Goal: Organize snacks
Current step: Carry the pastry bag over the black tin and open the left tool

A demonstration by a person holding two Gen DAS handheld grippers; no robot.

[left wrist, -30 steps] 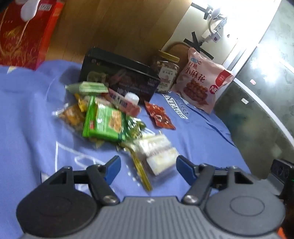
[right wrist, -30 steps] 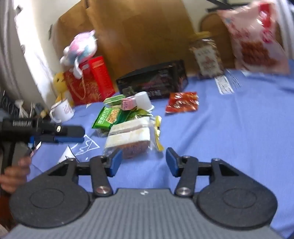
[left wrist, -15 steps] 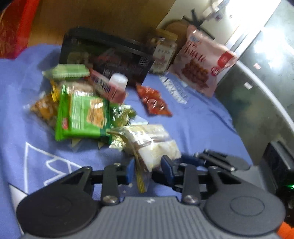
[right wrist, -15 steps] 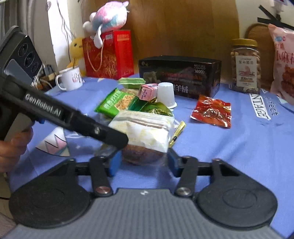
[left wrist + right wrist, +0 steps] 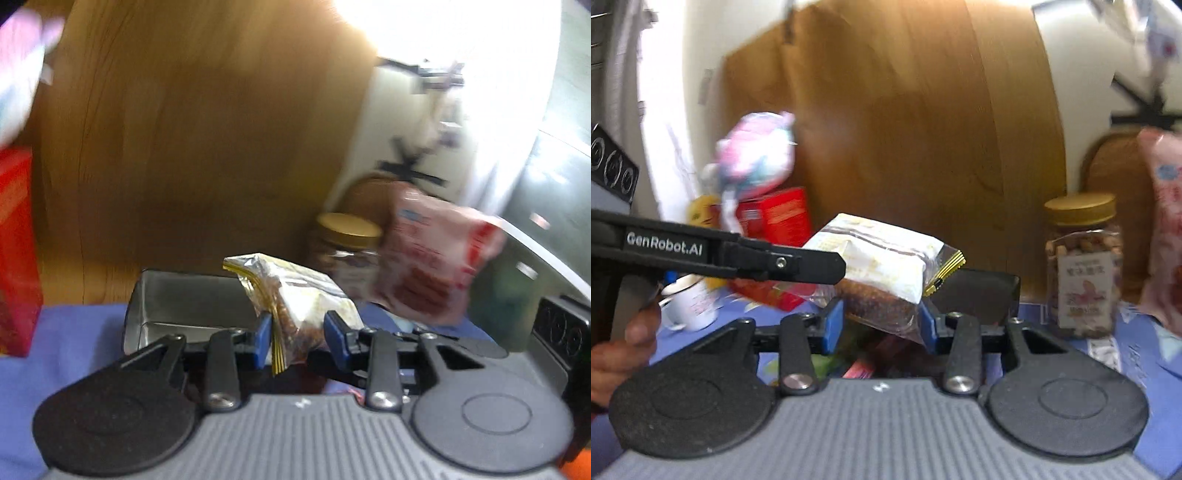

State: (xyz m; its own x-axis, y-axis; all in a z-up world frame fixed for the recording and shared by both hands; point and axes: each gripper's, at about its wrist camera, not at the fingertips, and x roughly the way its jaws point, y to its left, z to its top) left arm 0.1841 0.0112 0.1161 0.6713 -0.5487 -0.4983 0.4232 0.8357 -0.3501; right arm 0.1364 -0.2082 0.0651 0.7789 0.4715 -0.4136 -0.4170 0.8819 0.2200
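Observation:
A clear packet of cake with a gold-striped seal [image 5: 295,295] is held up off the blue tablecloth [image 5: 66,339] by both grippers. My left gripper [image 5: 297,338] is shut on its lower end; its black arm shows in the right wrist view [image 5: 731,254]. My right gripper [image 5: 882,323] is shut on the packet's brown underside [image 5: 882,269]. The other snacks lie low and mostly hidden behind the right gripper's body [image 5: 857,365].
A black box [image 5: 184,302] stands behind the packet. A gold-lidded nut jar [image 5: 1084,266] and a pink snack bag [image 5: 436,258] are at the right. A red gift bag [image 5: 775,218], plush toy [image 5: 757,155] and white mug [image 5: 690,302] are at the left.
Both grippers closed on the cake packet and lifted it off the cloth; the views tilted up, so the snack pile dropped out of sight.

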